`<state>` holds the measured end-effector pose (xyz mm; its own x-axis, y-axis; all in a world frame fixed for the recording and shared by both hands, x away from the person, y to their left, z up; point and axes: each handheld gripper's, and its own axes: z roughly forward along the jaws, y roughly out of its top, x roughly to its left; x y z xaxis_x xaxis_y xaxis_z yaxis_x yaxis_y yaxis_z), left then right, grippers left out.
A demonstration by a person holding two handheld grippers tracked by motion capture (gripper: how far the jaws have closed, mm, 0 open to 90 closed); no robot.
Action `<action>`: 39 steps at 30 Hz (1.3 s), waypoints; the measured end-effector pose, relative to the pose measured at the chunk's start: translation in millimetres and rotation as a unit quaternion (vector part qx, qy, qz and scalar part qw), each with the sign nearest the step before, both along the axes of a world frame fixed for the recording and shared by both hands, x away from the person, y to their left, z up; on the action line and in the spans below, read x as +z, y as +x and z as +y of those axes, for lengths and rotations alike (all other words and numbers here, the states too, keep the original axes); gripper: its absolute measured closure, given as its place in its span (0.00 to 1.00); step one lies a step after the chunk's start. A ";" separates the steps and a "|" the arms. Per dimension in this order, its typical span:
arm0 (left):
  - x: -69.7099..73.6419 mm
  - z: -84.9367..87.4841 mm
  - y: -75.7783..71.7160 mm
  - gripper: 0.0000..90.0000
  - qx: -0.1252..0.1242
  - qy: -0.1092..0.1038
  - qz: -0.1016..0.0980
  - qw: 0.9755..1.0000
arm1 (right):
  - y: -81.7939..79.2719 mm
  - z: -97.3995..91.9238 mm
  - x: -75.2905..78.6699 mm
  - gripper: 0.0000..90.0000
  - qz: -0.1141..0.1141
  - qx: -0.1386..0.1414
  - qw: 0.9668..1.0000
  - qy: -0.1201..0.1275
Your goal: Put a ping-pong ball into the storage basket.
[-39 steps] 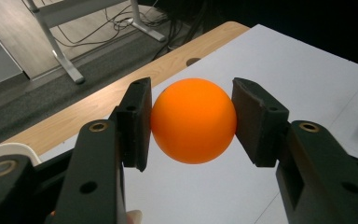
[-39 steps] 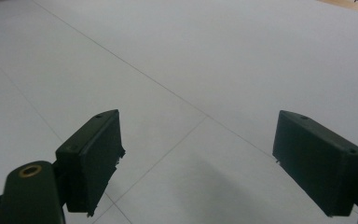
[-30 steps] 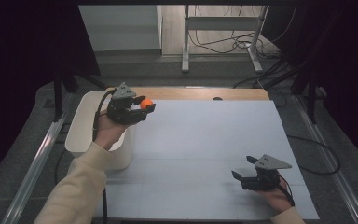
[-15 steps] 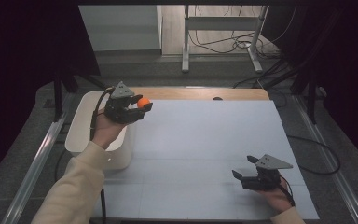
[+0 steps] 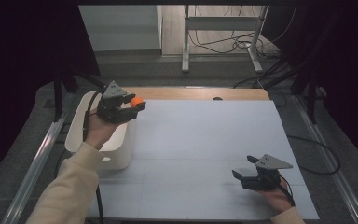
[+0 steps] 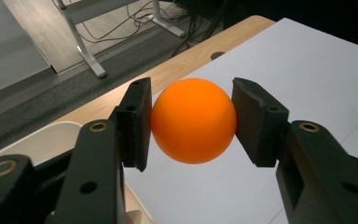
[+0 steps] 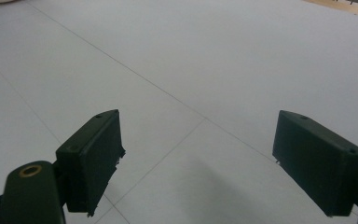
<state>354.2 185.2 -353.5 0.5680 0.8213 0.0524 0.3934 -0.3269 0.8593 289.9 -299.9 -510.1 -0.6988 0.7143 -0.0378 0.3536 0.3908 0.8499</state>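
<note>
Orange ball (image 6: pixel 193 120) clamped between pads of left tongs (image 5: pixel 129 105), held above worktop (image 5: pixel 205 140) near far left corner, just beside white bin (image 5: pixel 77 128). Right tongs (image 5: pixel 243 171) spread wide, empty, near right front corner, well apart from ball.
</note>
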 end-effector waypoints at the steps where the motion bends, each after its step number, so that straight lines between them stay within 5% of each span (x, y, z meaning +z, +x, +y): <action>1: 0.0 0.0 0.0 0.56 0.000 0.000 0.000 1.000 | -0.1 0.0 0.0 0.18 0.000 0.000 1.000 0.000; 39: 2.8 26.0 -6.8 0.56 0.034 0.003 -0.002 0.999 | -0.5 0.1 0.5 0.18 -0.001 0.001 1.000 0.000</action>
<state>347.5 211.2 -350.7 0.5107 0.8577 0.0592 0.4111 -0.3041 0.8594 289.4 -299.8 -509.6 -0.6997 0.7133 -0.0396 0.3506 0.3911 0.8510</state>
